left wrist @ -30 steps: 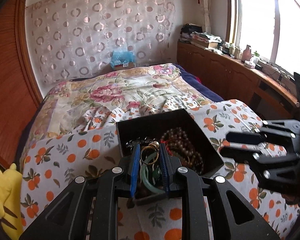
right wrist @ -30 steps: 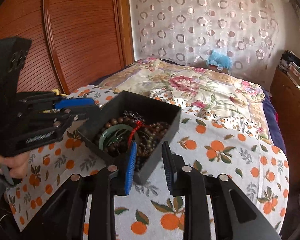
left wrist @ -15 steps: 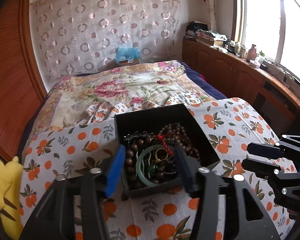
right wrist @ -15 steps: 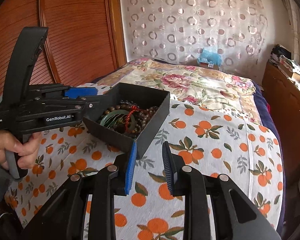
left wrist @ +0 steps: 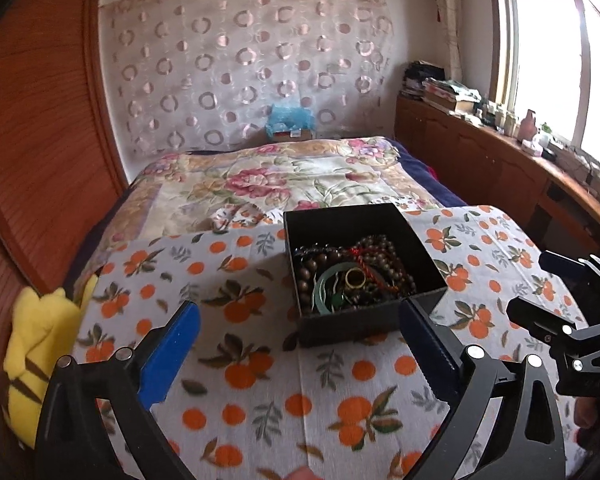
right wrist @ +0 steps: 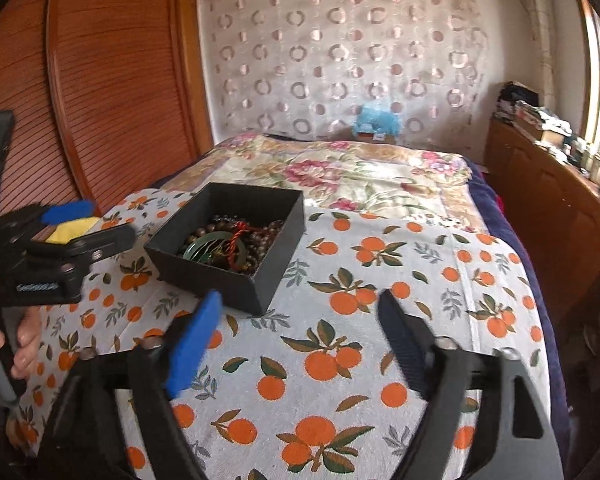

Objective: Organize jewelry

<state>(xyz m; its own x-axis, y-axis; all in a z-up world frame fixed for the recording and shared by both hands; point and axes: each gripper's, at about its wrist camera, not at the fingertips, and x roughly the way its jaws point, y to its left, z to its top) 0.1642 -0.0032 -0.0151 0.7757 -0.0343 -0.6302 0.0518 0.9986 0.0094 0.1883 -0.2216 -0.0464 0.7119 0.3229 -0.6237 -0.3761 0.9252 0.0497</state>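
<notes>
A black open box (left wrist: 348,330) sits on the orange-print cloth (left wrist: 240,364) on the bed. It holds brown bead strands (left wrist: 384,254), a green bangle (left wrist: 323,286) and a gold ring (left wrist: 355,277). My left gripper (left wrist: 300,330) is open and empty, just in front of the box's near wall. My right gripper (right wrist: 300,326) is open and empty, a little to the right of the box (right wrist: 236,286). The left gripper also shows at the left of the right wrist view (right wrist: 72,246), and the right gripper at the right of the left wrist view (left wrist: 560,292).
A yellow plush toy (left wrist: 36,344) lies at the cloth's left edge. A floral quilt (left wrist: 284,184) covers the far bed. A wooden wardrobe (right wrist: 112,92) stands left and a wooden window cabinet (left wrist: 500,164) right, with clutter on top.
Both grippers have opened wide and pulled back from the box. The left one was near-shut over the jewelry in the box a second ago and now sits empty in front of it.
</notes>
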